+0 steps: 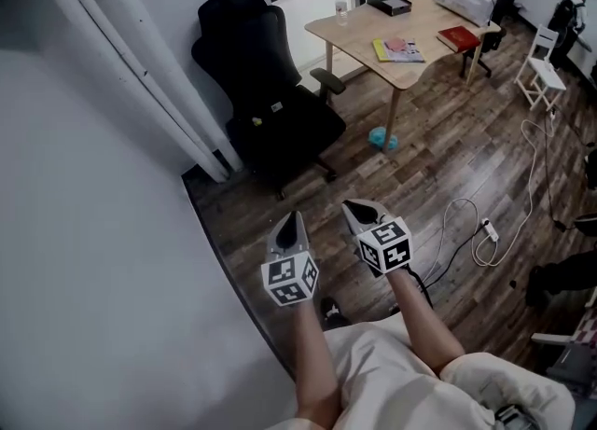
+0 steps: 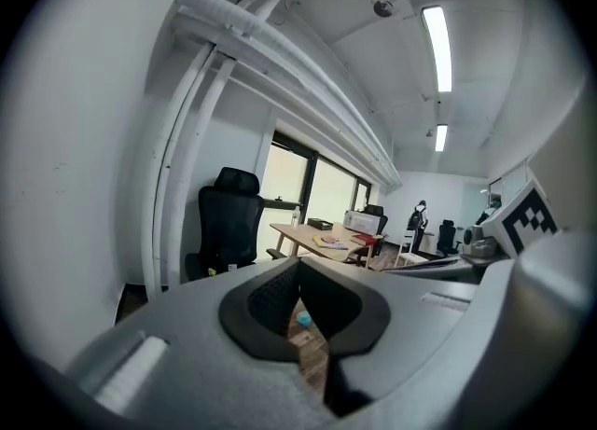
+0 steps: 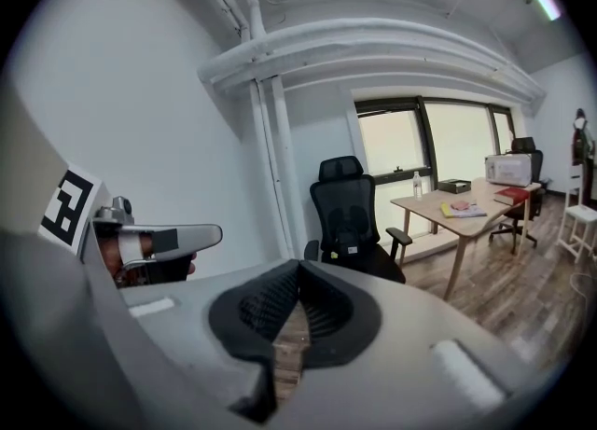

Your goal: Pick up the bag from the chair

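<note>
A black office chair (image 1: 264, 83) stands by the white wall, some way ahead of me. On its seat lies a dark bag (image 1: 280, 125) with a small white tag and a yellow spot; it is hard to tell apart from the black chair. My left gripper (image 1: 291, 224) and right gripper (image 1: 360, 207) hang side by side close to my body, both shut with nothing in them, well short of the chair. The chair (image 2: 229, 230) shows at left beyond the left gripper (image 2: 298, 270). It stands straight beyond the right gripper (image 3: 297, 270), the chair (image 3: 350, 218) bearing the tagged bag (image 3: 357, 256).
A wooden table (image 1: 424, 38) behind the chair holds a bottle (image 1: 341, 8), books and a white appliance. A teal object (image 1: 382, 139) lies by its leg. A white cable with a power strip (image 1: 488, 229) trails across the wood floor. White pipes (image 1: 140, 83) run along the left wall.
</note>
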